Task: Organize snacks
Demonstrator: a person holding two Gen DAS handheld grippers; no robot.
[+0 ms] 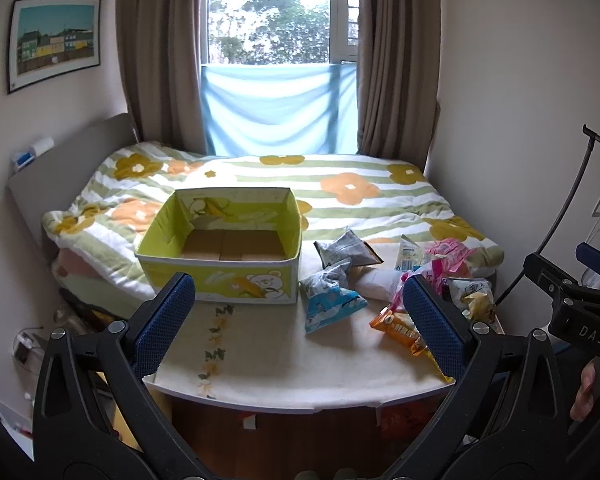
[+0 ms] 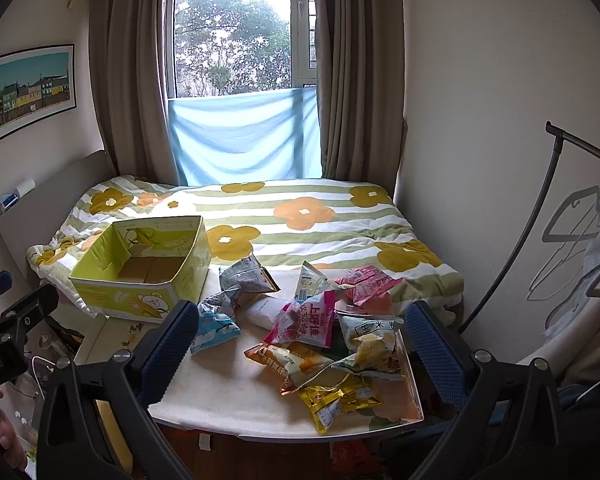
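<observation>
A cardboard box [image 2: 140,272] sits at the table's [image 2: 228,396] left rear, snack packets [image 2: 320,344] heaped to its right (several overlapping). Behind the table lies the bed [image 2: 320,216], then the window [image 2: 232,40]; a clothes rack [image 2: 540,220] stands right.

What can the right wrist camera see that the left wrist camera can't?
Only the right wrist view shows the yellow snack bag at the table's near edge and the clothes hangers clearly. Only the left wrist view shows the right tool from the side, at its right edge. Both show the open yellow box, with no snacks inside, the blue snack bag, the flowered bed and the window.
</observation>
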